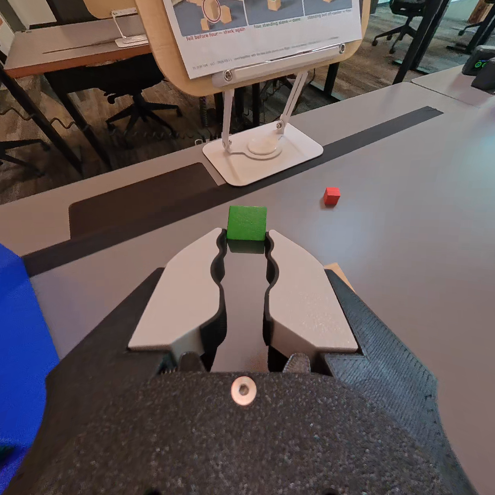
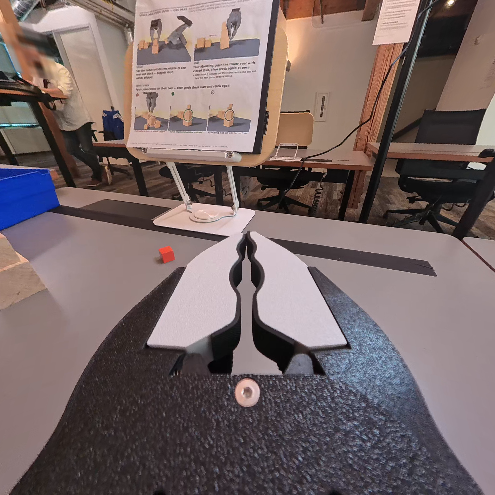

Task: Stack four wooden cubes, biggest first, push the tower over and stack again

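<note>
My left gripper (image 1: 246,235) is shut on a green cube (image 1: 247,222). Both fingertips press on its sides, and it sits at the very tips above the grey table (image 1: 401,241). A small red cube (image 1: 331,196) lies on the table to the right and farther off. In the right wrist view my right gripper (image 2: 246,235) is shut with its pads together and nothing between them. The red cube (image 2: 166,254) lies on the table to its left. A tan wooden block's corner (image 1: 338,271) shows beside my left gripper's right side.
A white document stand (image 1: 263,155) holding an instruction sheet stands on a black tape strip (image 2: 361,257) at the table's far side. A blue bin (image 2: 24,195) sits at the left. Tan wooden pieces (image 2: 13,270) lie at the left edge. Office chairs, desks and a person are beyond the table. The tips of one gripper are about 40 cm away from the tips of the other.
</note>
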`<state>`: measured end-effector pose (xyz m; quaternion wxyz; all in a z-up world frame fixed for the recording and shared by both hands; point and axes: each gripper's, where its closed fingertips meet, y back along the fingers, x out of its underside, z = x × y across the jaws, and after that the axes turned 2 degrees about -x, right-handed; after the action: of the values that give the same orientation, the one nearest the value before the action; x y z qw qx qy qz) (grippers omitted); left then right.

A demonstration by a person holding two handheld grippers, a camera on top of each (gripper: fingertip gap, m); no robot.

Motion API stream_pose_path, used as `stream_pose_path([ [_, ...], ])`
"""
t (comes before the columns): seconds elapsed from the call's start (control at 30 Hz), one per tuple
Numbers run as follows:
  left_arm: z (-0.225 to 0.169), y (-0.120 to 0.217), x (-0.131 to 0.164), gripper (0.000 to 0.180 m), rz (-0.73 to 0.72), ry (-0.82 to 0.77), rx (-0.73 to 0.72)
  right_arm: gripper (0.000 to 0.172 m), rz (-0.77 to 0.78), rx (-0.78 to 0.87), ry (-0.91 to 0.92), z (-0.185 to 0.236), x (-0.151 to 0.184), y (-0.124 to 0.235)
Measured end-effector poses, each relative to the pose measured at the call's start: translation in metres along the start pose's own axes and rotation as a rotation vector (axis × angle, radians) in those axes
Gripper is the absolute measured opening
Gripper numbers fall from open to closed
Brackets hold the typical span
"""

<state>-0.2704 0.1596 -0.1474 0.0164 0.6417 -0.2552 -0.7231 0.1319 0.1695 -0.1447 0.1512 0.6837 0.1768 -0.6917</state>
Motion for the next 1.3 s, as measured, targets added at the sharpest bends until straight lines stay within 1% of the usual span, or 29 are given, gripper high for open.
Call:
stream_pose_path([
  [0.13, -0.017, 0.021, 0.020, 0.027, 0.016, 0.034, -0.013, 0.000, -0.001, -0.012, -0.003, 0.004, -0.001, 0.000],
  [0.27, -0.033, 0.032, 0.028, 0.027, 0.022, 0.043, -0.018, 0.000, -0.004, -0.024, -0.001, 0.006, -0.003, 0.001],
  [0.4, -0.053, 0.033, 0.030, 0.027, 0.042, 0.063, 0.000, 0.000, -0.018, -0.036, -0.012, 0.008, -0.009, 0.002],
  [0.57, -0.065, 0.026, 0.035, 0.027, 0.083, -0.005, -0.020, 0.000, -0.005, -0.054, -0.019, 0.012, -0.006, 0.001],
  [0.6, -0.068, 0.023, 0.037, 0.027, 0.093, -0.024, -0.003, 0.000, -0.002, -0.057, -0.020, 0.012, -0.005, 0.001],
  [0.7, -0.071, 0.016, 0.034, 0.027, 0.083, -0.153, 0.091, 0.000, 0.005, -0.065, -0.027, 0.012, -0.004, 0.000],
  [0.8, -0.071, 0.014, 0.024, 0.027, 0.054, -0.291, 0.245, 0.000, 0.011, -0.069, -0.029, 0.013, -0.002, 0.000],
  [0.87, -0.078, 0.018, 0.027, 0.027, 0.086, -0.343, 0.442, 0.000, 0.010, -0.074, -0.027, 0.014, -0.002, 0.000],
  [0.93, -0.080, 0.020, 0.028, 0.027, 0.062, -0.395, 0.604, 0.000, 0.010, -0.082, -0.023, 0.015, -0.002, -0.001],
  [1.03, -0.075, 0.019, 0.026, 0.027, 0.040, -0.368, 0.792, 0.000, 0.016, -0.092, -0.020, 0.017, 0.001, -0.001],
  [1.17, -0.073, 0.015, 0.034, 0.027, 0.087, -0.385, 0.941, 0.000, 0.022, -0.098, -0.007, 0.018, 0.004, -0.002],
  [1.3, -0.077, 0.008, 0.041, 0.027, 0.124, -0.480, 0.980, 0.000, 0.026, -0.107, 0.002, 0.021, 0.006, -0.003],
])
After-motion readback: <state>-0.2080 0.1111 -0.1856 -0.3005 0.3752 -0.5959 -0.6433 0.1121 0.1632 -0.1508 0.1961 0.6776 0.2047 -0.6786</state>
